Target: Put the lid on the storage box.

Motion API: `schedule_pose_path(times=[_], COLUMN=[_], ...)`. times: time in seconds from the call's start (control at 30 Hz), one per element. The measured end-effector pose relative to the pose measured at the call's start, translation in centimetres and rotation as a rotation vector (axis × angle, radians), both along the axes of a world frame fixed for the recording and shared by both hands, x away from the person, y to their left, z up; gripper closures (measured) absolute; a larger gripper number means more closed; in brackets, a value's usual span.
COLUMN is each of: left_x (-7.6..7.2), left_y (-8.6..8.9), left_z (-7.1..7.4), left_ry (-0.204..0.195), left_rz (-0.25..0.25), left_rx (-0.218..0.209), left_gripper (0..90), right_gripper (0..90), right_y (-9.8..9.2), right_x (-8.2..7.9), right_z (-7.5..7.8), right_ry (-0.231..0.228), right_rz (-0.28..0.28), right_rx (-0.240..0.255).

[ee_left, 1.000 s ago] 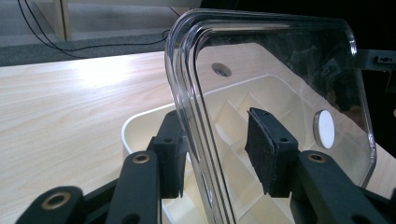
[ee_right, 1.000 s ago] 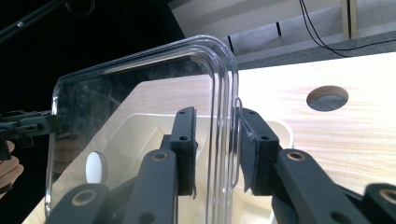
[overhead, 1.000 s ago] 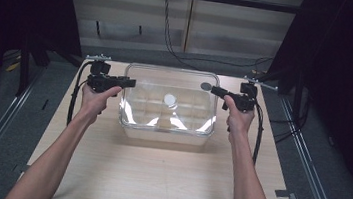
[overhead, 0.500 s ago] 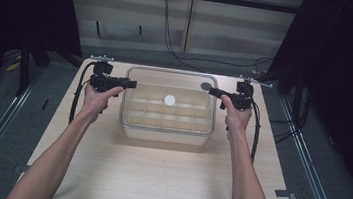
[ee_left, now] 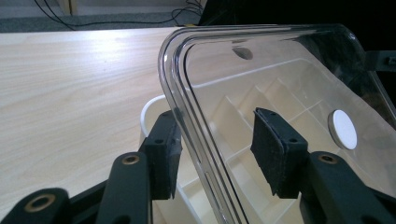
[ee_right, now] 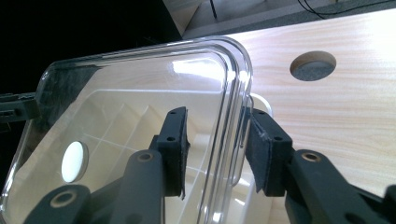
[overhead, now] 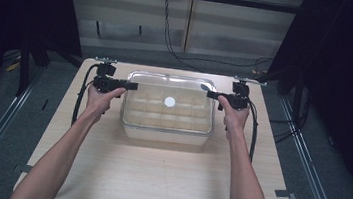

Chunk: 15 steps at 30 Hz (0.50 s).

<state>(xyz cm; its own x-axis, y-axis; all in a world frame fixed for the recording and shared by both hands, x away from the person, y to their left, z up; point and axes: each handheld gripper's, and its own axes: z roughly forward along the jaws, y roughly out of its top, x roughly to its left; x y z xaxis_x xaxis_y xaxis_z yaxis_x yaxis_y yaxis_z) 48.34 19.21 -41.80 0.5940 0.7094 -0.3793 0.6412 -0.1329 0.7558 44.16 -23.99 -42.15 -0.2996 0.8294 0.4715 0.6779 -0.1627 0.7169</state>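
Your left gripper [overhead: 131, 86] and right gripper [overhead: 211, 94] straddle the clear plastic lid's [overhead: 169, 102] end rims over the white compartmented box [ee_left: 219, 140], jaws just opening, pads clear.

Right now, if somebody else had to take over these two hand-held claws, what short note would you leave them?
Left gripper: open, jaws just been opening, astride the left rim of the clear plastic lid, pads off it.
Right gripper: the same at the right rim.
The lid lies over the white compartment box in the middle of the pale wooden table.
Done: lid set on the box, grip let go.
Left: draw both grippers clear; whether the lid is pressed home I cannot tell.
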Motion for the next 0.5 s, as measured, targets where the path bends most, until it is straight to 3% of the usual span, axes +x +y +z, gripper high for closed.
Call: schedule_pose_path(times=[0.17, 0.43, 0.5], left_x=[0.2, 0.5, 0.7], left_y=[0.0, 0.1, 0.1], left_z=[-0.5, -1.1, -1.7], left_ry=[0.017, 0.024, 0.045], left_rz=[0.008, 0.007, 0.013], left_rx=[-0.007, 0.024, 0.022], left_gripper=[52.2, 51.7, 51.0], right_gripper=[58.7, 56.3, 56.1], right_y=[0.2, 0.4, 0.5], right_x=[0.2, 0.3, 0.4], right_z=[-0.3, -1.1, -1.4], right_ry=[0.013, 0.018, 0.027], right_rz=[-0.002, -0.01, -0.018], right_rx=[-0.026, -0.036, -0.037])
